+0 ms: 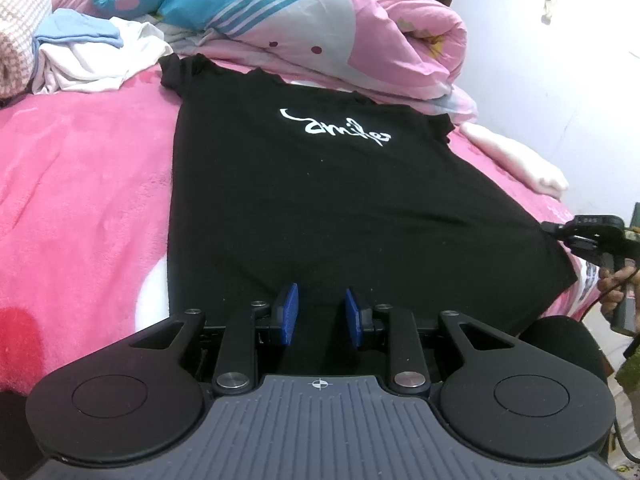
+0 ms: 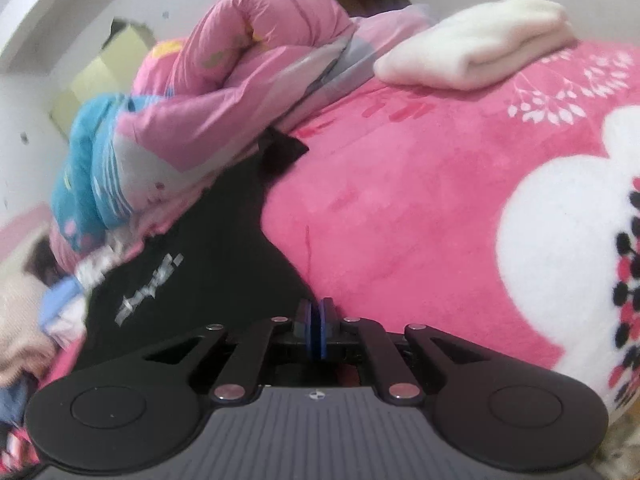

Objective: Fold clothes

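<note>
The black T-shirt (image 1: 320, 200) lay spread flat on the pink blanket (image 1: 80, 180) of the bed, its white lettering face up, its collar at the far end from the left tongs (image 1: 322, 314) and its hem just under them. The left tongs stood apart, their blue pads (image 1: 289, 312) hovering over the hem with nothing visibly pinched between them; that placement suited a grab at the near edge, probably to anchor or lift it for a fold. The right tongs (image 2: 316, 330) had their pads pressed together, and in the left wrist view their tip met the shirt's side edge, drawn out into a small taut point towards them, so they appeared clamped on the cloth there, though their own camera hid the fabric between the pads. A hand (image 1: 618, 292) gripped the handle behind them. I judged the fold not yet begun, since the shirt was still full length and single-layered. Beyond the shirt from the left tongs a rolled pink duvet (image 1: 360, 40) sat against the wall, with a loose heap of white and blue clothes (image 1: 92, 52) to its left, likely waiting their turn. A folded cream garment (image 2: 476, 40) rested far ahead of the right tongs, seemingly finished. No basket or other container was visible; everything lay directly on the bed.
</note>
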A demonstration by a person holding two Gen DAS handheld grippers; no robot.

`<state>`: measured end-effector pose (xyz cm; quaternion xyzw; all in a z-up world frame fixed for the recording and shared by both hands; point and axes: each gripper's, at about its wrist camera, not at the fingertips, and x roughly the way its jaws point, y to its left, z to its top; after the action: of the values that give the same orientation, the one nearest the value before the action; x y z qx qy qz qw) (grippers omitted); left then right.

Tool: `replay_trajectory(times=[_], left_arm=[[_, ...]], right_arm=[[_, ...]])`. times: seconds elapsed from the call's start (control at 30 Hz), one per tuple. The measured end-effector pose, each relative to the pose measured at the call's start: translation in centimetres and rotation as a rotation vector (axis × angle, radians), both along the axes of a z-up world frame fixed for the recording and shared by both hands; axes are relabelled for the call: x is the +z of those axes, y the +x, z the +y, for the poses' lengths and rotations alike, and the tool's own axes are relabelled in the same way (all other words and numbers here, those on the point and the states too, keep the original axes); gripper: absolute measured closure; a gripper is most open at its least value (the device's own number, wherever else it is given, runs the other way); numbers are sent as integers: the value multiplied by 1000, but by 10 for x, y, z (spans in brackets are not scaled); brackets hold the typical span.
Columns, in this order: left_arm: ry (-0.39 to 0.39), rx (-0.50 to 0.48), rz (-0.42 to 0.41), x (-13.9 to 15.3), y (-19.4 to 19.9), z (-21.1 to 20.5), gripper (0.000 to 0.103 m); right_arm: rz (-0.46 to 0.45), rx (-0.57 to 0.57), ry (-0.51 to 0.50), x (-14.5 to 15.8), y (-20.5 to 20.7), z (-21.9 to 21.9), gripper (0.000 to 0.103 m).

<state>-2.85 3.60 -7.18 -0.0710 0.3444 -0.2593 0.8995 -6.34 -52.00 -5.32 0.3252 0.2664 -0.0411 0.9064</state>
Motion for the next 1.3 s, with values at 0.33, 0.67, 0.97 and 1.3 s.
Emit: replay_trajectory(times=[0.33,0.67,0.97,1.3], left_arm=[[-19,11,9,-1,0,0,77],[-14,23,8,-1,-2,-2,77],[-20,25,11,0,-1,0,77],[-40,34,22,-1,1,2,77]], right_arm=[[-1,38,6,2,-50,9,72],[-7,4,-48,-2,-73,21,103],[-103,-79,326,-25,-103,-5,69],[-95,-64,479,-53,-111,13,63]])
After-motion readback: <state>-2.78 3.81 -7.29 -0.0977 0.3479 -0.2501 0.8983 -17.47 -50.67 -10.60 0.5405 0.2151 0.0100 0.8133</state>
